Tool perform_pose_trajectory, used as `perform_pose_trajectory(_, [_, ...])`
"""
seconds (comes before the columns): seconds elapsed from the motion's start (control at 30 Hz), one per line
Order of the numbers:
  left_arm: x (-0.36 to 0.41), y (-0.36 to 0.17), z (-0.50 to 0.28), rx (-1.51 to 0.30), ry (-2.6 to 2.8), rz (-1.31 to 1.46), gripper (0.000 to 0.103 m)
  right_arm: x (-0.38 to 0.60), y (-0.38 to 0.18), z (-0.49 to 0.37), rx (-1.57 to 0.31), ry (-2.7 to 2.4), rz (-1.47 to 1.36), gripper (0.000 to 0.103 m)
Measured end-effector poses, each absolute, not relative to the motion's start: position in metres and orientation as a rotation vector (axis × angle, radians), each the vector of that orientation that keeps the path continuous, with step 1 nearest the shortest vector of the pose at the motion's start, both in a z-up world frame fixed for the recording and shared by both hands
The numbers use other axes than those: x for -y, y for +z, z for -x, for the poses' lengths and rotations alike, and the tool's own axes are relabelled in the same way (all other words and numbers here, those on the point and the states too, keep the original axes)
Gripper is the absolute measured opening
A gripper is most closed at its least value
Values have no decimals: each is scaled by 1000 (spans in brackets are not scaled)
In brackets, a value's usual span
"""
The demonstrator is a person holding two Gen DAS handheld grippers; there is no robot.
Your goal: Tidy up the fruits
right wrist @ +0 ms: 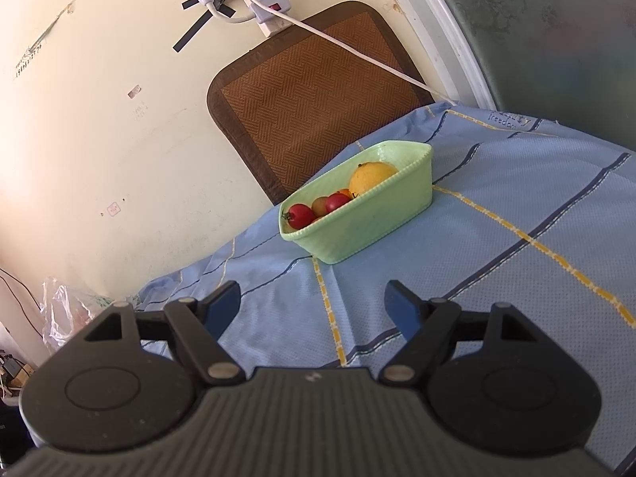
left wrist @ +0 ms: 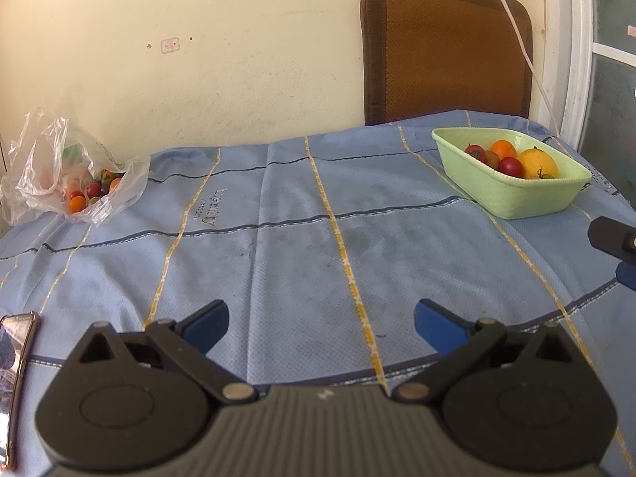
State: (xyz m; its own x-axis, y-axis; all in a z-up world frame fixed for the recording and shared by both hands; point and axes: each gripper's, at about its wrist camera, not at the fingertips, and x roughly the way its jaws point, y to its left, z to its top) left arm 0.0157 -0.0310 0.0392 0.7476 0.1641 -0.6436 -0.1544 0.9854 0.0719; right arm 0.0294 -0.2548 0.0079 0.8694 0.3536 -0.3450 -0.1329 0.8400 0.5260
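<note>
A light green basket [left wrist: 516, 198] stands at the far right of the table and holds a yellow-orange fruit [left wrist: 537, 163] and several small red and orange tomatoes [left wrist: 510, 166]. A clear plastic bag [left wrist: 43, 159] at the far left holds more small tomatoes [left wrist: 91, 192]. My left gripper [left wrist: 321, 328] is open and empty above the near middle of the table. My right gripper [right wrist: 316, 306] is open and empty, just in front of the basket [right wrist: 369, 222], fruit [right wrist: 371, 177] and tomatoes [right wrist: 300, 215]. Part of the right gripper shows at the left wrist view's right edge [left wrist: 614, 238].
A blue cloth with yellow stripes [left wrist: 298, 246] covers the round table. A phone [left wrist: 18, 369] lies at the near left edge. A brown woven chair back [left wrist: 445, 51] stands behind the table against the wall. A white cable [right wrist: 357, 53] hangs from a power strip [right wrist: 266, 4].
</note>
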Motion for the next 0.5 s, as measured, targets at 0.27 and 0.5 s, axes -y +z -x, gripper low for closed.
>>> perform_pose_trajectory(0.27, [31, 43, -13, -692, 157, 6, 103, 255, 9, -28, -446, 272, -506, 82])
perform_pose_trajectory(0.5, [29, 47, -11, -673, 166, 14, 103, 253, 11, -27, -432, 275, -489, 83])
